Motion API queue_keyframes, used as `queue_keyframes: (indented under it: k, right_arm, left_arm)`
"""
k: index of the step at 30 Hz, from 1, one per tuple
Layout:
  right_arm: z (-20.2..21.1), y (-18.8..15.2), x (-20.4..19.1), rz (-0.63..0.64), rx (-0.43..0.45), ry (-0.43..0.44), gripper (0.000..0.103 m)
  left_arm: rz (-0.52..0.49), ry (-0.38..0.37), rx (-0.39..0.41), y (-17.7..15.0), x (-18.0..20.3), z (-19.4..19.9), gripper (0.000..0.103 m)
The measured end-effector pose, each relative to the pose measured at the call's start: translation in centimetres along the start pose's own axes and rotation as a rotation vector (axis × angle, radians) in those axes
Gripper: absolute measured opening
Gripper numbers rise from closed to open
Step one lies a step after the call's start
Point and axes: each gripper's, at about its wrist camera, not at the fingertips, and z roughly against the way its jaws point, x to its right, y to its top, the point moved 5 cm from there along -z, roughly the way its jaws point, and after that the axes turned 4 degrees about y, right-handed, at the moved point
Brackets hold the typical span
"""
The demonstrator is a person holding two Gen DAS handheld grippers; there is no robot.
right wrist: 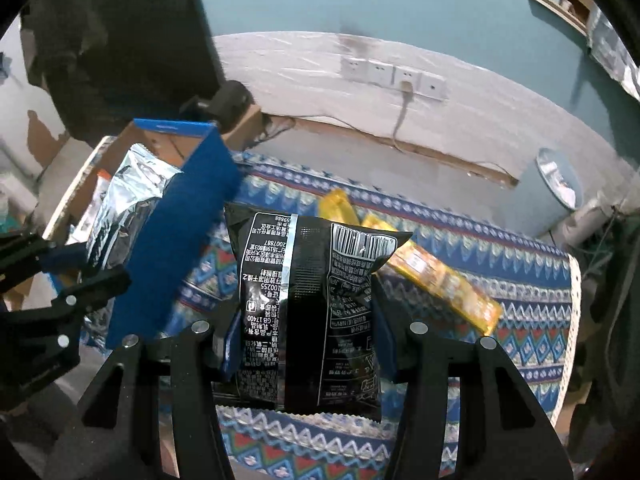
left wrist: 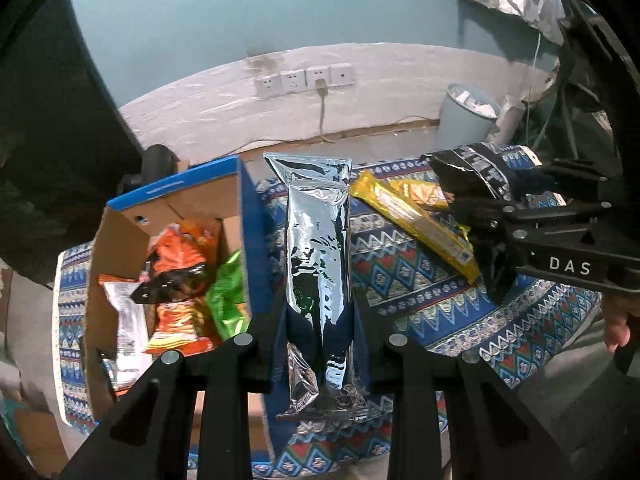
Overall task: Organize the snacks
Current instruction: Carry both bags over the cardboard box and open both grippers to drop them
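The left tongs are pinching a long silver foil packet, holding it above the patterned desk just beside the blue cardboard box of snacks. The right tongs are gripping a black snack bag over the same cloth. Two yellow packets are lying on the desk behind it.
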Motion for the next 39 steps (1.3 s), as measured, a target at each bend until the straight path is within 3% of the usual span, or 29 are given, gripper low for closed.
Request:
queue_keyframes:
  k: [23, 39]
  right_arm:
    - [-4.1, 5.0, -12.8, 0.160, -0.020, 0.110, 0.052]
    - [-8.6, 5.4, -19.9, 0.227, -0.100, 0.177, 0.052]
  left_arm:
    - [0.229, 0.058, -0.013, -3.4, -12.7, -0.8, 0.029]
    - [0.352, 0.063, -0.060, -6.2, -17.7, -3.0, 0.029]
